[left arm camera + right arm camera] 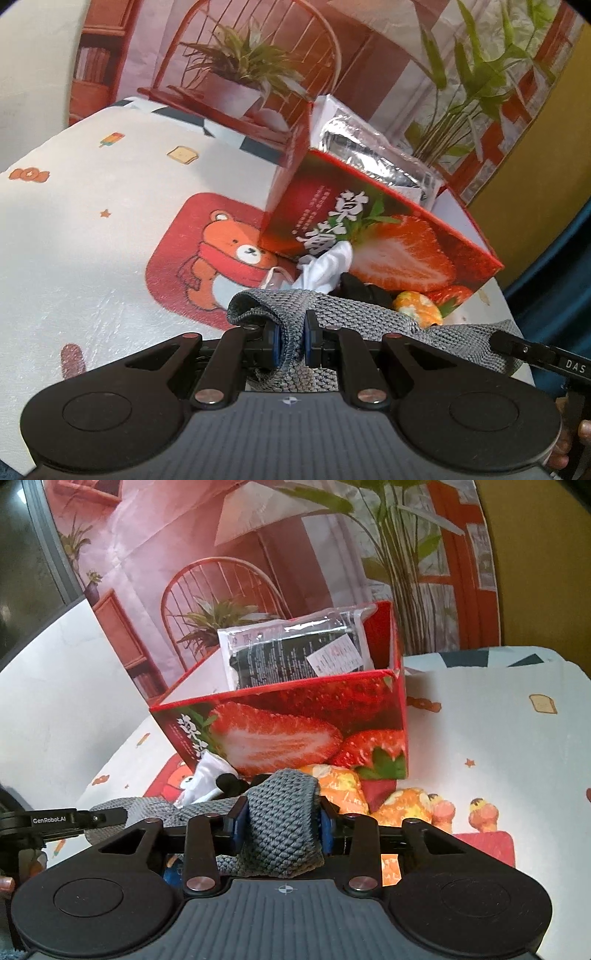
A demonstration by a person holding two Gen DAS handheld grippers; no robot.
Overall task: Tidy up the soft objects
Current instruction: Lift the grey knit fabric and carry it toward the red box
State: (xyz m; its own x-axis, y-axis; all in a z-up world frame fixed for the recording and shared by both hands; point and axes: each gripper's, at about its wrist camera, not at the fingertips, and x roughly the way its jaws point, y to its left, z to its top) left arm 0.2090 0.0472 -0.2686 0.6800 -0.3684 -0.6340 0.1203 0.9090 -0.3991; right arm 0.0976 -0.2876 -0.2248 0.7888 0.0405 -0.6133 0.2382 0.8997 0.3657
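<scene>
Your grey knitted cloth point(354, 317) hangs stretched between both grippers, its long axis running hand to hand. The left gripper point(291, 341) pinches one end, the right gripper point(280, 823) clamps the other; the strawberry box point(295, 720) stands just ahead.

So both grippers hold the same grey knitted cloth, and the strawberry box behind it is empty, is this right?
Not quite. The left gripper and the right gripper do both hold the grey knitted cloth, but the strawberry box is not empty: a sealed plastic packet stands inside it. The right wrist view shows this best.
</scene>
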